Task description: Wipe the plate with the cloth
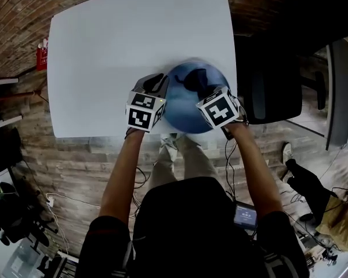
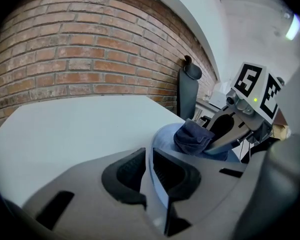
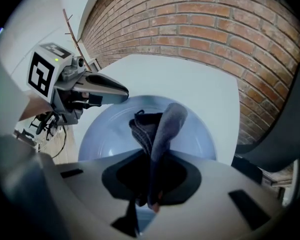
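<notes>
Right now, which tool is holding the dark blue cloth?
The right tool, clamped on the dark blue cloth; the left tool grips the round blue plate.

You stood in what looked like an office-style recording workspace rather than a home. A bare white table [image 1: 104,68] stood by a brick wall [image 2: 80,49], with a black office chair [image 1: 267,91] just beside it. Loose cables [image 1: 229,158] lay over the wood-plank floor [image 1: 75,172] (dark gear [image 1: 11,213] sat off to your left). A red sign [image 1: 42,57] hung on the brick.
</notes>
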